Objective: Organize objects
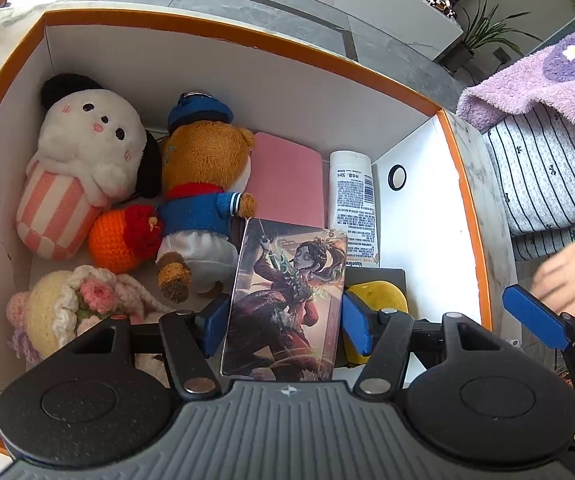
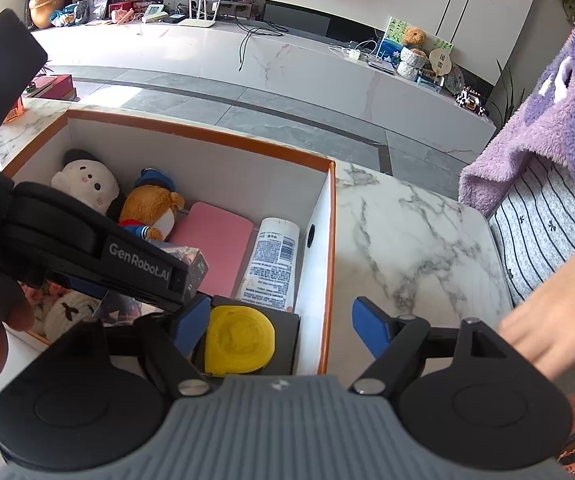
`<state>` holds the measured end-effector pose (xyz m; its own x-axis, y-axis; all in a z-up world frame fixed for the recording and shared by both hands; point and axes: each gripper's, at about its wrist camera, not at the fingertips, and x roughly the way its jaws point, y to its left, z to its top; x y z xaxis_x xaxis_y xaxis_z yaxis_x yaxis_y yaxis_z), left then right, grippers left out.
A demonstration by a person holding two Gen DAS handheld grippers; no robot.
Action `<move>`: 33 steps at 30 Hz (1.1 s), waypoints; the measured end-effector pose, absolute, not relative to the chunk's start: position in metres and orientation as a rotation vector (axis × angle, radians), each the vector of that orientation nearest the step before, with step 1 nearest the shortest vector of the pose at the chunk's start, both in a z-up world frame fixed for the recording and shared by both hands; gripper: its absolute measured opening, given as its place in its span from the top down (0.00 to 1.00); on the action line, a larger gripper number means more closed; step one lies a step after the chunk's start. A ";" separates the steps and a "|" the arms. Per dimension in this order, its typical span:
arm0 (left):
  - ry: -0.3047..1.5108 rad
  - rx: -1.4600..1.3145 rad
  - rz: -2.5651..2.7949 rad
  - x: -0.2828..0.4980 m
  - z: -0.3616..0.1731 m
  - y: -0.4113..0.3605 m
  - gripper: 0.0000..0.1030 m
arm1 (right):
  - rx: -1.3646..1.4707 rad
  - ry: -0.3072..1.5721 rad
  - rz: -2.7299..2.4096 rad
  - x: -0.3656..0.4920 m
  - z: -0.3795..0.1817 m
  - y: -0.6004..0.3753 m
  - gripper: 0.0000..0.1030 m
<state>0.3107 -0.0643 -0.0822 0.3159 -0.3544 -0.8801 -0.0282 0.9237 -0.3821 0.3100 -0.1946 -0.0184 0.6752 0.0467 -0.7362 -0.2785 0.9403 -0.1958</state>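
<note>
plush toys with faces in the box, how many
2: a white plush at the far left of the orange box, and a brown bear in blue lying right beside it. The crocheted pieces nearer the camera may hide more.

place: my home living room | proof: router [image 2: 198, 21] and teddy bear [image 2: 414, 37] on long marble media console [image 2: 287, 60] — upper frame | potted plant [image 1: 483, 30] — upper right

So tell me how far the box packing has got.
Mostly packed: the plush toys, pink case, lotion tube and yellow piece already lie in the orange-rimmed box. In hand: the left gripper holds the picture card over it. The right gripper is empty. Left: dropping the card in.
</note>
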 end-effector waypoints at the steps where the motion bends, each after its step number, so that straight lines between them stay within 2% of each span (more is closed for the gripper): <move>1: 1.240 -0.359 -0.222 0.311 -0.082 -0.064 0.32 | -0.304 0.814 0.187 0.310 -0.019 -0.195 0.23; 18: 1.155 -0.294 -0.275 0.302 -0.055 -0.055 0.33 | -0.148 0.869 0.248 0.317 -0.015 -0.211 0.22; 27: 0.941 -0.114 -0.225 0.272 -0.015 -0.043 0.33 | -0.055 0.861 0.296 0.310 0.005 -0.210 0.22; 33: 0.740 0.047 -0.154 0.240 0.009 -0.035 0.19 | -0.028 0.825 0.330 0.293 0.020 -0.202 0.22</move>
<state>0.2401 -0.0351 0.0091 0.7276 -0.1230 -0.6749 0.1561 0.9877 -0.0118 0.2930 -0.2025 0.0200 0.6306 0.2774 -0.7249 -0.2987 0.9487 0.1032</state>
